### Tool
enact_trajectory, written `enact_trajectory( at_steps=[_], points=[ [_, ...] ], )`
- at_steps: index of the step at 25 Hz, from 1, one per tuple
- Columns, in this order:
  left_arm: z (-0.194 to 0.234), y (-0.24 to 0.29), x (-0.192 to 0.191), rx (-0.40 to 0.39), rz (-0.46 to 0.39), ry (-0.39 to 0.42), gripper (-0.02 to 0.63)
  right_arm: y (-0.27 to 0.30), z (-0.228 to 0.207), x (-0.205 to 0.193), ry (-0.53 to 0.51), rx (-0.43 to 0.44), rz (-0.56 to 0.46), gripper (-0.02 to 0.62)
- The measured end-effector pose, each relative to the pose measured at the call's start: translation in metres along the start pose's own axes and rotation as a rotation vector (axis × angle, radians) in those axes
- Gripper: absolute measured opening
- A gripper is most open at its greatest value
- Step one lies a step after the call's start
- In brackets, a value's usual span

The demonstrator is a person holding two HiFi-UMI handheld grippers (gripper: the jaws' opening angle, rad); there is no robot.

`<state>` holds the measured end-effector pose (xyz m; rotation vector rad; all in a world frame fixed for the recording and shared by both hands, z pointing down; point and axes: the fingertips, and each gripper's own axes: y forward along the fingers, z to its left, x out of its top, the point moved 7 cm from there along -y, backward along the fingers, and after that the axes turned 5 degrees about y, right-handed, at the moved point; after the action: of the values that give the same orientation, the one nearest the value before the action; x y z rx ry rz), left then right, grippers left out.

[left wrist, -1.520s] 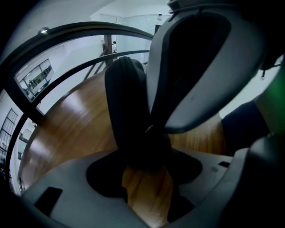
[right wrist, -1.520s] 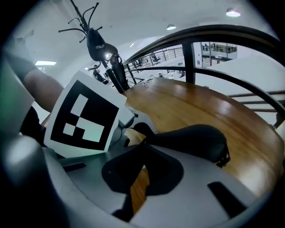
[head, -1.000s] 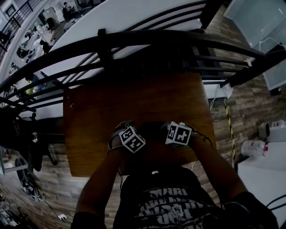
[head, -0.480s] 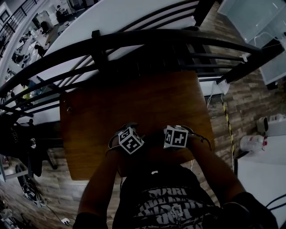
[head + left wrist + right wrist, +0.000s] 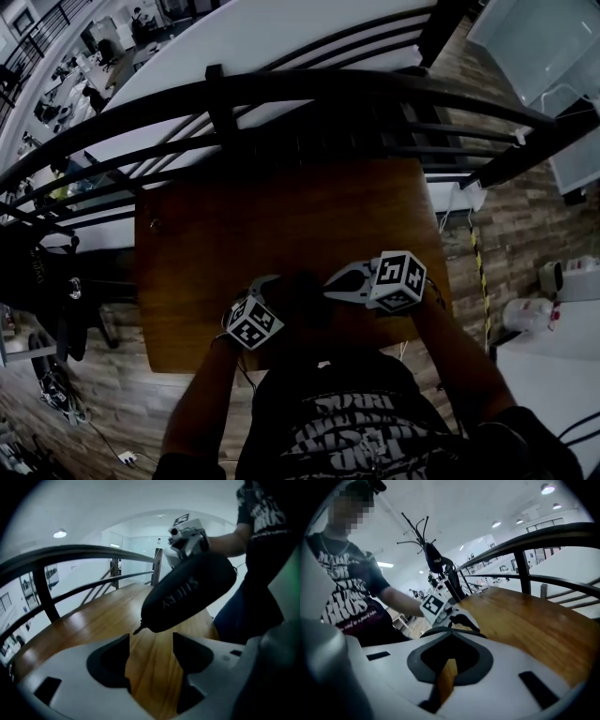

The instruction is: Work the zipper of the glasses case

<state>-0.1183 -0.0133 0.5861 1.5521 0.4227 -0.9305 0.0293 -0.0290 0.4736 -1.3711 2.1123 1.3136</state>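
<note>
While pinched at its right end and tilted up above the near edge of the table [image 5: 281, 216]: glasses case [image 5: 187, 590].
Right gripper [image 5: 330, 283] clamped fully shut on that end. Left gripper [image 5: 151, 638] just reopening wide, nothing between the jaws, zipper pull [image 5: 137, 631] just beyond. Looks light, stiff-shelled, smooth enough to slip; best taken by the pull.

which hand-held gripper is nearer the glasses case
Right. The right hand-held gripper seems to hold the glasses case by its upper end; the left hand-held gripper, jaws just opened wider and empty, is short of its lower tip.
</note>
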Motion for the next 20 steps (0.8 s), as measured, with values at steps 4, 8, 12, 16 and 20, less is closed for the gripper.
enact_trajectory(
  at_steps=[4,8,12,16,20],
  points=[
    [-0.019,-0.018,0.017,0.085,-0.132,0.133,0.306,-0.013,0.018,0.030,0.041,0.084,-0.158,-0.002],
    [-0.023,-0.039,0.046,0.214,-0.289,0.159,0.330,-0.018,0.034,0.055,0.110,0.172,-0.291,-0.002],
    [-0.016,-0.045,0.071,0.213,-0.390,0.109,0.344,-0.017,0.035,0.065,0.239,0.277,-0.448,-0.002],
    [-0.014,-0.063,0.105,0.175,-0.513,0.088,0.344,-0.011,0.035,0.055,0.380,0.414,-0.559,-0.002],
    [-0.014,-0.065,0.114,0.149,-0.518,0.146,0.341,-0.016,0.023,0.041,0.559,0.521,-0.687,-0.002]
  ],
)
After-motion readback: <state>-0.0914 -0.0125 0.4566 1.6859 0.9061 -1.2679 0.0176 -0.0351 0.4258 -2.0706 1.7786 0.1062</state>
